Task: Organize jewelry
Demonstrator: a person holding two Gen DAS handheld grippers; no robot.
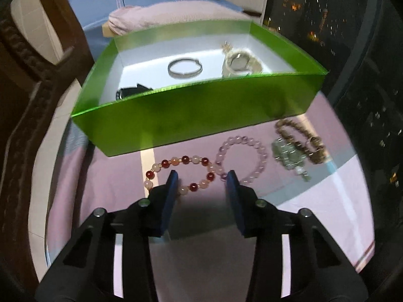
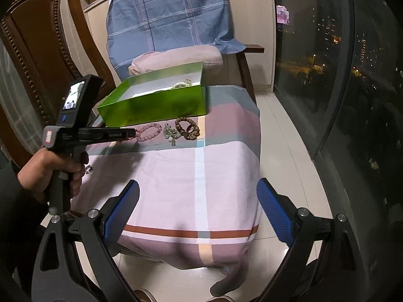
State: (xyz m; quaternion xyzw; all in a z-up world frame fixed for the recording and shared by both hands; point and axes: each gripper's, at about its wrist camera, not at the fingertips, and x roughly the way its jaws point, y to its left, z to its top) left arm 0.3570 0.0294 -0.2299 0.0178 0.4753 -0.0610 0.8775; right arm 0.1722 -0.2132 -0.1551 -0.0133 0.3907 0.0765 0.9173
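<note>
Left gripper jaws apart, empty, straddling red-and-pink bracelet, likely next into green box at 12 o'clock. Right gripper wide open, empty, parked back

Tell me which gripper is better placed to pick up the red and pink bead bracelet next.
Left. The left gripper is open with its fingers right at the red and pink bracelet, just in front of the green box. The right gripper is open too, but back at the table's near edge, far from the jewelry.
</note>
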